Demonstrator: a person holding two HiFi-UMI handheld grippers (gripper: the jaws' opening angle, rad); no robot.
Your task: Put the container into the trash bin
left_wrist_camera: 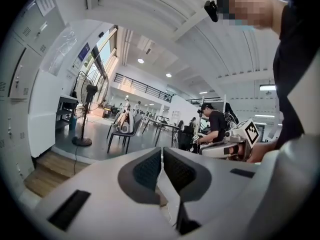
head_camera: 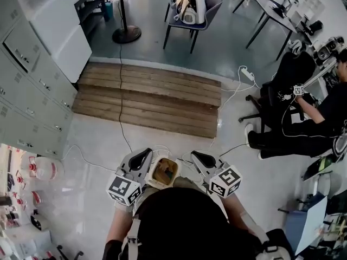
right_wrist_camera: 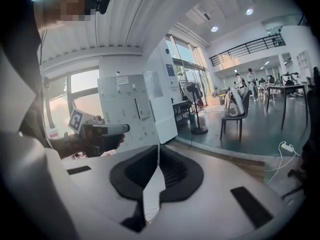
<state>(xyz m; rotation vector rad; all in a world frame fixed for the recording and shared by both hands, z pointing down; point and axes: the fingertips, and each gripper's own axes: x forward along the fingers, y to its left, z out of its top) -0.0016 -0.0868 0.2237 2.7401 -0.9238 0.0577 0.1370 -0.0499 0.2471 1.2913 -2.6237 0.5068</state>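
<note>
A white takeaway container (head_camera: 165,172) with brown leftovers inside hangs in the air in front of the person's chest. My left gripper (head_camera: 142,158) is shut on its left rim, and my right gripper (head_camera: 200,158) is shut on its right rim. In the left gripper view the jaws (left_wrist_camera: 162,166) pinch a thin white wall of the container (left_wrist_camera: 168,196). In the right gripper view the jaws (right_wrist_camera: 158,169) likewise clamp a white strip of the container (right_wrist_camera: 152,190). Both grippers point roughly level. No trash bin shows in any view.
A low wooden platform (head_camera: 149,102) lies on the floor ahead, with a cable across it. Grey lockers (head_camera: 27,80) line the left side. A fan stand (head_camera: 126,34) and a chair (head_camera: 192,12) stand further off. A person sits at the right (head_camera: 303,118). A water jug (head_camera: 46,169) stands at the lower left.
</note>
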